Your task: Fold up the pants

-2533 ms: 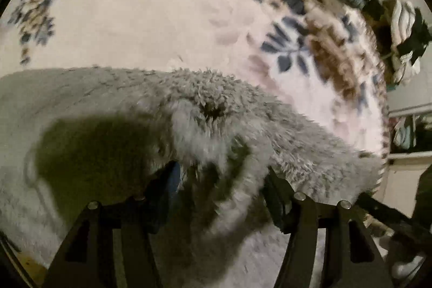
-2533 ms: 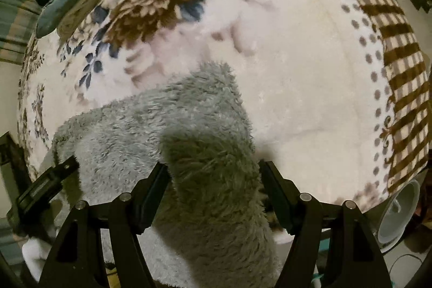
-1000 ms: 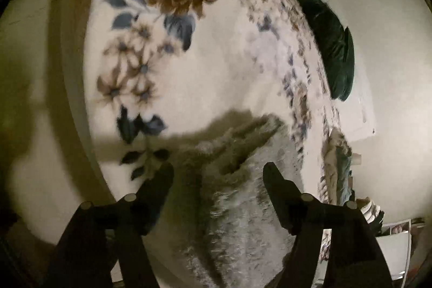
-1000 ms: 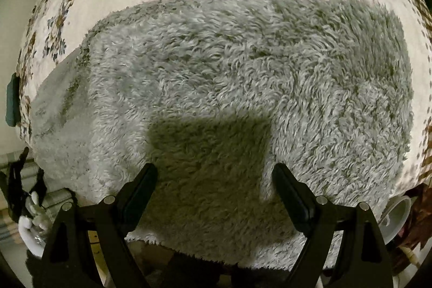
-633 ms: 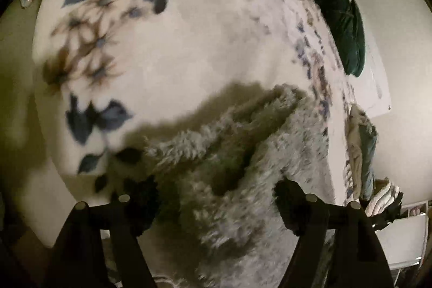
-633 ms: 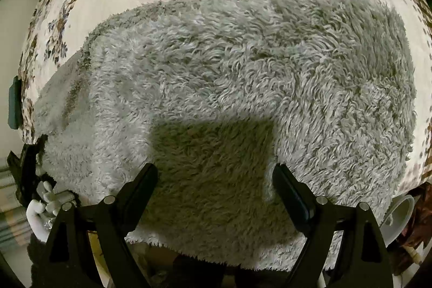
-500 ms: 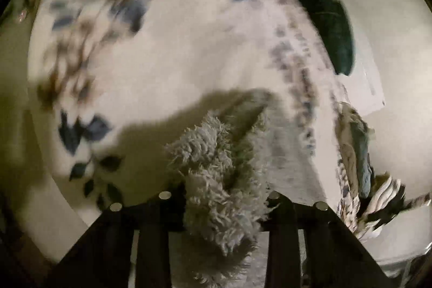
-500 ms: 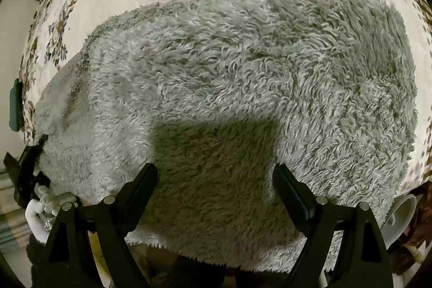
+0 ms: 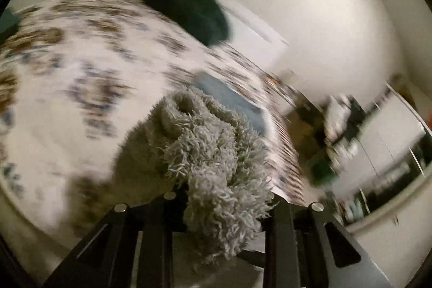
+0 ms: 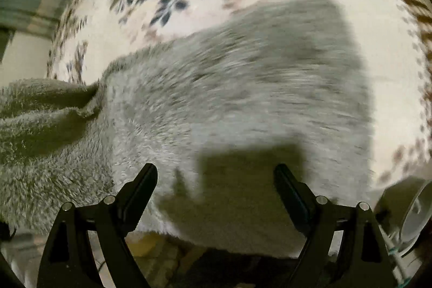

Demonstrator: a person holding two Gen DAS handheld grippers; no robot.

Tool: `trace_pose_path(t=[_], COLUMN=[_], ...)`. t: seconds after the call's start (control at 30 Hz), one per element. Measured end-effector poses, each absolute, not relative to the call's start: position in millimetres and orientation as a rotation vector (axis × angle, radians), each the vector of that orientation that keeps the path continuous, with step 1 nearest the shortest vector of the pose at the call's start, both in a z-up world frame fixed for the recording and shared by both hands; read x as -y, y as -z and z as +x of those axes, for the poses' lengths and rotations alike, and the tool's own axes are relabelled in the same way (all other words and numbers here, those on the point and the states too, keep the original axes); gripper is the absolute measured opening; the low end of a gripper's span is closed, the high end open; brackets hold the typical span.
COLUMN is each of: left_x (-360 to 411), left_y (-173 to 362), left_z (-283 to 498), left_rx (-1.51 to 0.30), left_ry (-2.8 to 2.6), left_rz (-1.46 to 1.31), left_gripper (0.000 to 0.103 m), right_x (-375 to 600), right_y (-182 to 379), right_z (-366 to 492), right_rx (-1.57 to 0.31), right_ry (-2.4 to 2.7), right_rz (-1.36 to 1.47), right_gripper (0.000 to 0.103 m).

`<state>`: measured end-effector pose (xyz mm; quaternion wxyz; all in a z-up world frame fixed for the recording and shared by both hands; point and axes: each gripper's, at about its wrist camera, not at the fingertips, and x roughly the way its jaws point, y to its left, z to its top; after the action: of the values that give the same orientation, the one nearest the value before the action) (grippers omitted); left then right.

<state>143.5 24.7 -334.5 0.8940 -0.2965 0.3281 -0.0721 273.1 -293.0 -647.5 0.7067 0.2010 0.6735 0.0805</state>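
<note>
The grey fluffy pants [image 10: 243, 88] lie folded on a floral blanket [image 10: 386, 50], and their left end rises off it [image 10: 40, 109]. My left gripper [image 9: 224, 196] is shut on a bunched end of the pants [image 9: 210, 153] and holds it lifted above the blanket [image 9: 67, 88]. My right gripper [image 10: 216, 180] is open and empty, hovering over the near edge of the pants. Both views are blurred by motion.
A dark green cushion [image 9: 186, 7] lies at the far end of the bed against a white wall. A blue-grey garment [image 9: 232, 99] lies behind the lifted end. Shelves with clutter [image 9: 351, 120] stand at the right. A white round object [image 10: 415, 217] sits at the bed's near right.
My left gripper closed on the end of the pants and lifted it, swinging up. My right gripper stayed open and shifted slightly over the pants.
</note>
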Motion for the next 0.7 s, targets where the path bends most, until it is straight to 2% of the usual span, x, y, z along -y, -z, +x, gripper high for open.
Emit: trace_pose_path(t=[0.2, 0.37, 0.43, 0.47, 0.5, 0.57, 0.7], left_x=[127, 229, 254, 261, 264, 268, 258], left_y=[356, 419, 438, 444, 446, 446, 426], left_z=[177, 200, 206, 207, 207, 208, 203], left_rx=[-0.812, -1.034, -1.099, -1.122, -1.133, -1.157, -1.168], left_ry=[0.383, 0.46, 0.451, 0.445, 0.449, 0.47, 0.508], left_rz=[-0.475, -0.32, -0.241, -0.223, -0.22, -0.253, -0.318], left_gripper=[0.022, 0.025, 0.036, 0.05, 0.074, 0.095, 0.095], right_x=[386, 469, 497, 510, 516, 531, 550], right_y=[638, 650, 654, 657, 658, 659, 650], right_z=[245, 213, 200, 194, 193, 188, 190], right_rx=[-1.459, -1.469, -1.474, -1.477, -1.48, -1.474, -1.426], right_ry=[-0.055, 0.083, 0.129, 0.148, 0.16, 0.178, 0.155], right_rz=[0.506, 0.565, 0.574, 0.575, 0.577, 0.599, 0.699], right_gripper=[0.089, 0.09, 0.09, 0.09, 0.089, 0.089, 0.09])
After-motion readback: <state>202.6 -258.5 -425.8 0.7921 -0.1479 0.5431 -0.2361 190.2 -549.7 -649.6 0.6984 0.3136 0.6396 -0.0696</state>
